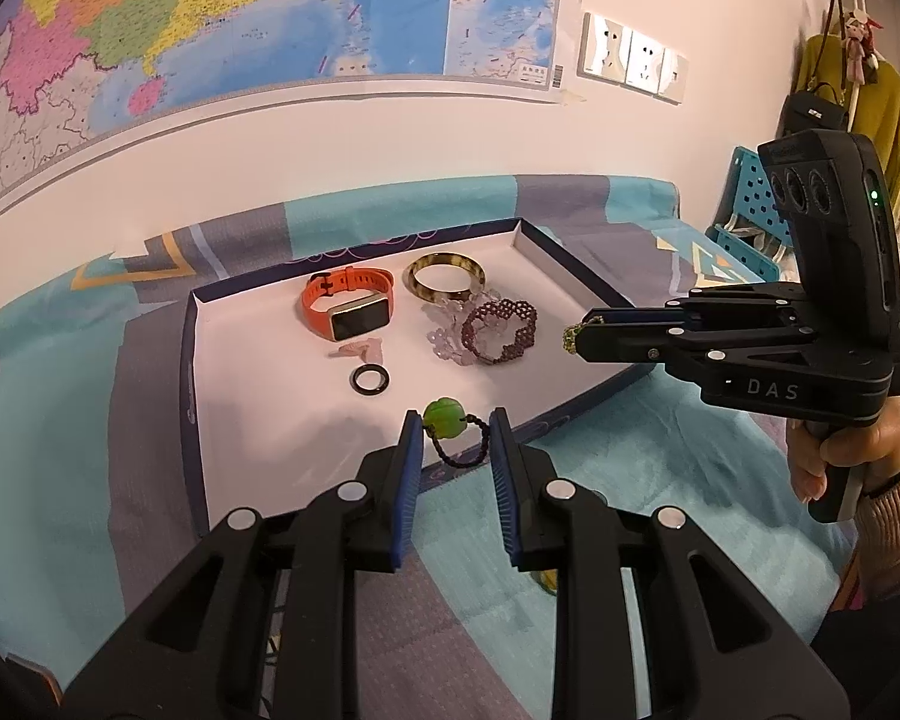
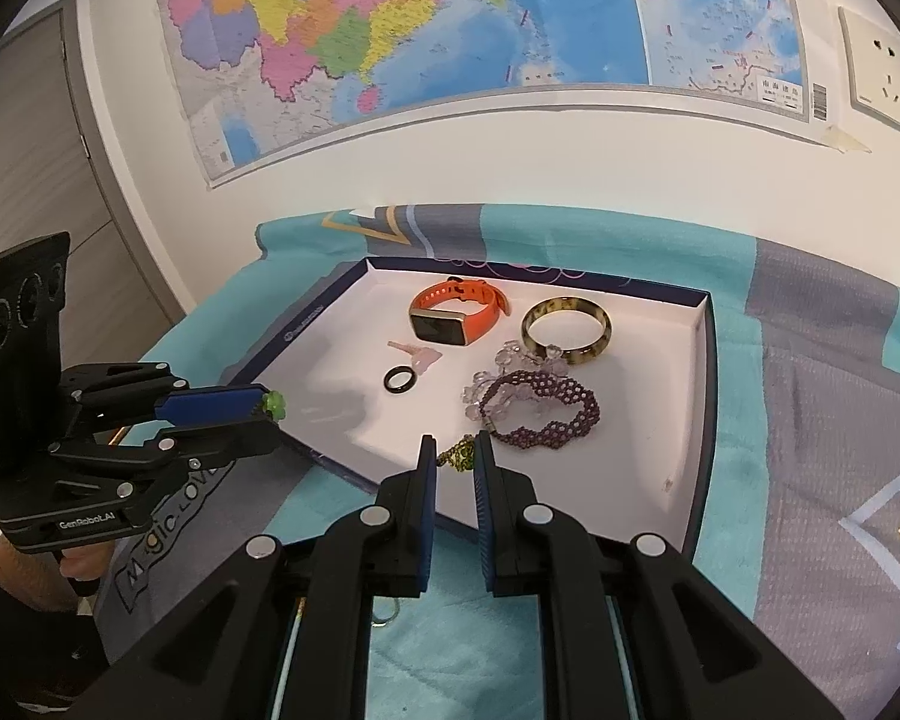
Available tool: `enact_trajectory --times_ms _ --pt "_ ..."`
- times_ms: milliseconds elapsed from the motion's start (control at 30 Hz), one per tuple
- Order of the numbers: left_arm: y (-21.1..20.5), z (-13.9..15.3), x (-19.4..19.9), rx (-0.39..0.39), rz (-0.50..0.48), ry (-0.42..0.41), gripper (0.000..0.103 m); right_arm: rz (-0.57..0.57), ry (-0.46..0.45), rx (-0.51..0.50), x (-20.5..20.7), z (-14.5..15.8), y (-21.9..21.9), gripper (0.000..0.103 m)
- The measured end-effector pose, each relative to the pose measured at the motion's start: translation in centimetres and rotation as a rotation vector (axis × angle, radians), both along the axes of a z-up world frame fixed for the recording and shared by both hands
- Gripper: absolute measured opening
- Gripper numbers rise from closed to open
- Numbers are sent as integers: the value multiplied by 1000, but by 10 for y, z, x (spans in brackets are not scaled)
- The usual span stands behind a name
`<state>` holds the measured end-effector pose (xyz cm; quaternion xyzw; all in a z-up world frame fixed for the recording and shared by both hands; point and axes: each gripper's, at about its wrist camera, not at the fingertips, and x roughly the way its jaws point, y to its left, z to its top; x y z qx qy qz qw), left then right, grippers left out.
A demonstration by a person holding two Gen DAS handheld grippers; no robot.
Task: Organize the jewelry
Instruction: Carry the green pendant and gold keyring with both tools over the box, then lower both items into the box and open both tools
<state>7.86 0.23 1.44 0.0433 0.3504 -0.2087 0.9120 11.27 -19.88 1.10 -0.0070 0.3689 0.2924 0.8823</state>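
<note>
A shallow white box [image 1: 189, 360] [image 2: 705, 360] with a dark blue rim lies on the bedspread. It holds an orange watch [image 1: 348, 309] [image 2: 453, 315], an amber bangle [image 1: 446, 277] [image 2: 567, 330], a purple beaded bracelet [image 1: 501, 330] [image 2: 546, 414], clear crystal beads [image 1: 444, 342], a black ring [image 1: 370, 379] [image 2: 402, 380] and a small pink piece [image 1: 360, 351]. My left gripper [image 1: 455, 423] [image 2: 273, 417] is over the box's near edge, shut on a green bead [image 1: 442, 417] [image 2: 274, 405] with a black cord. My right gripper [image 2: 456, 450] [image 1: 579, 333] is above the box's right side, shut on a small green-gold beaded piece [image 2: 459, 457] [image 1: 570, 336].
The teal and grey bedspread [image 1: 600, 516] runs back to a white wall bearing a large map [image 1: 270, 30] and sockets [image 1: 630, 57]. A blue perforated crate [image 1: 750, 204] and hanging clothes [image 1: 870, 102] stand at the far right. A door [image 2: 30, 150] is at the left.
</note>
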Motion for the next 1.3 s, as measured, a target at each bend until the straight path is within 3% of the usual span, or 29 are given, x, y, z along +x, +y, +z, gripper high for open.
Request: enact_trajectory --times_ms 667,1300 --pt "6 -21 42 21 54 69 23 -19 26 -103 30 -20 15 11" --pt "1 -29 54 44 62 95 23 -9 43 -136 34 -28 22 11"
